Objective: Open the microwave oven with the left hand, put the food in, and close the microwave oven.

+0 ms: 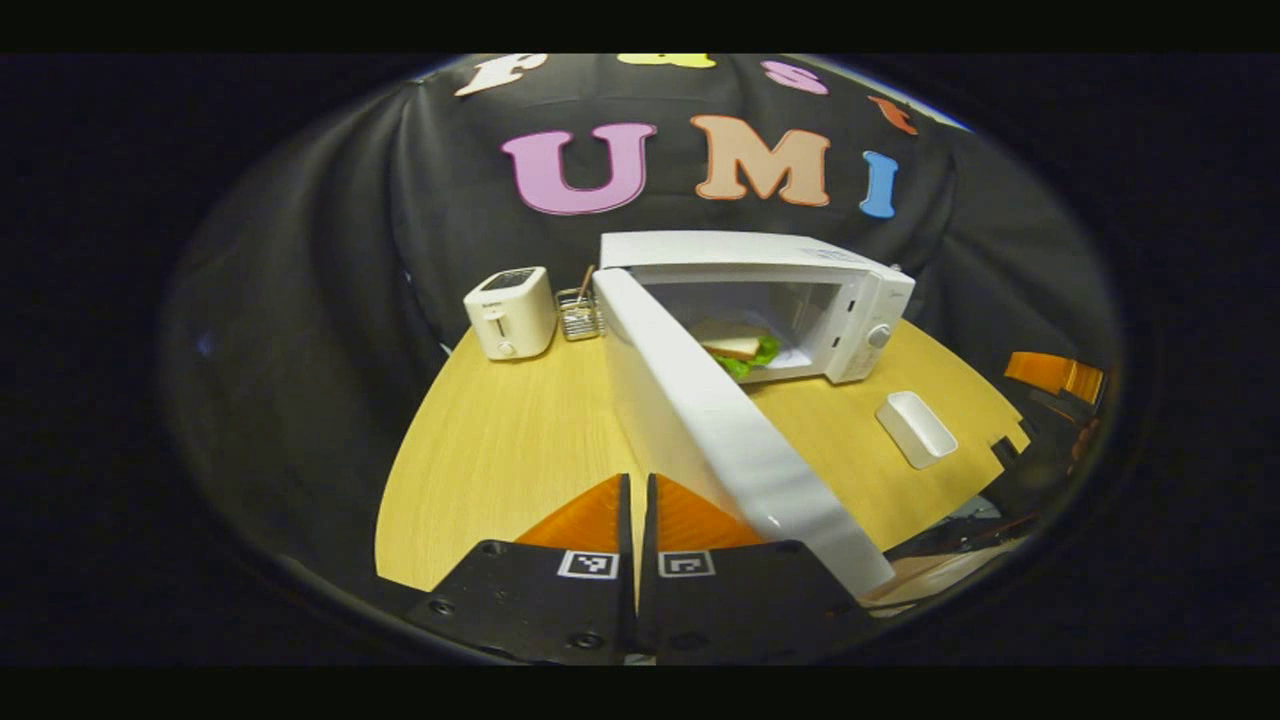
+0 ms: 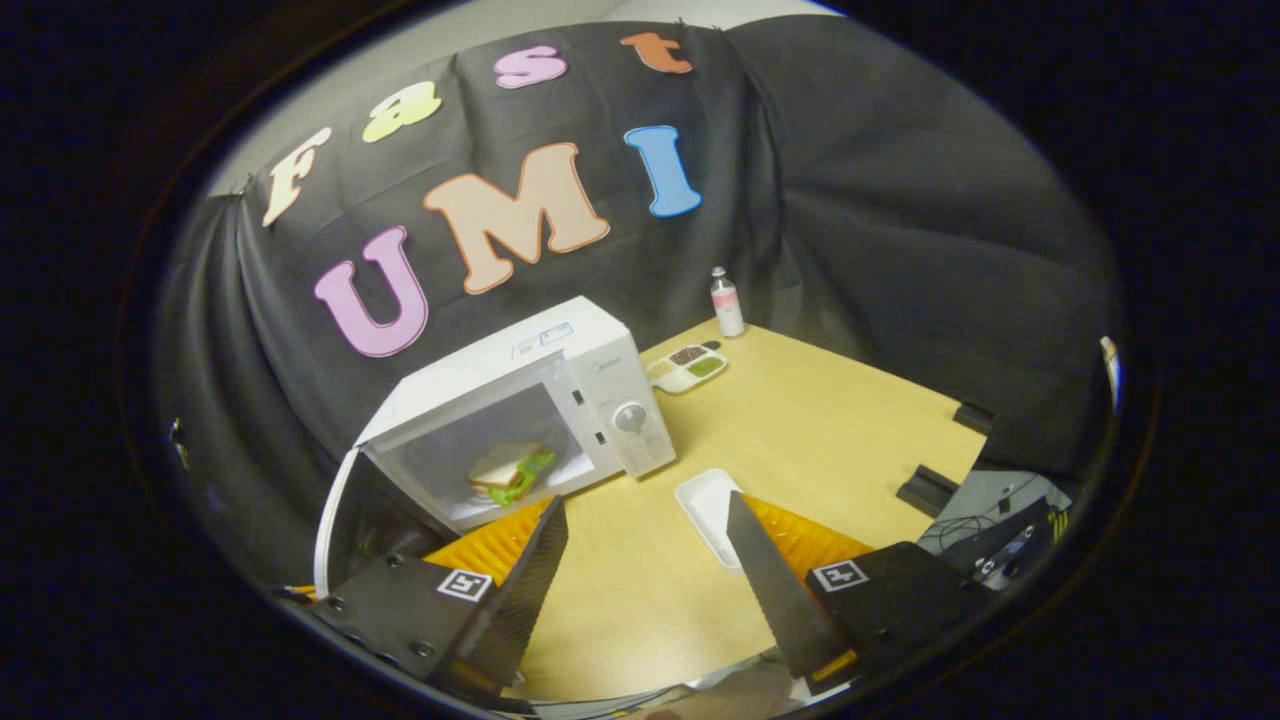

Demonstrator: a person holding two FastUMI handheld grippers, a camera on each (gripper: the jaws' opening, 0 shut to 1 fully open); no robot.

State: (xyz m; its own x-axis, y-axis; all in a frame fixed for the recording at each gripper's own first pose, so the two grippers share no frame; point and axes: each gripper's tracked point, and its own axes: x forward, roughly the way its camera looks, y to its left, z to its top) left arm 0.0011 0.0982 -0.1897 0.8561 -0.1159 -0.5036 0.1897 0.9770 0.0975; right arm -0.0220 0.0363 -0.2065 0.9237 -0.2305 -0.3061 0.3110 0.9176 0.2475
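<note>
A white toaster (image 1: 510, 312) stands on the wooden table (image 1: 490, 450) at about ten o'clock in the left gripper view, a small wire rack (image 1: 579, 313) just beside it. In the right gripper view, an empty white rectangular dish (image 2: 706, 505) lies near centre, with a divided dish of condiments (image 2: 687, 368) and a small bottle (image 2: 727, 302) at about one o'clock.

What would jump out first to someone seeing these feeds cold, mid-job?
The white microwave oven at the back of the pale wooden table, its white door swung wide open toward the camera in the left gripper view. Next, the sandwich with green lettuce lying inside the cavity. Then the empty white rectangular tray on the table in front of the open right tongs.
</note>
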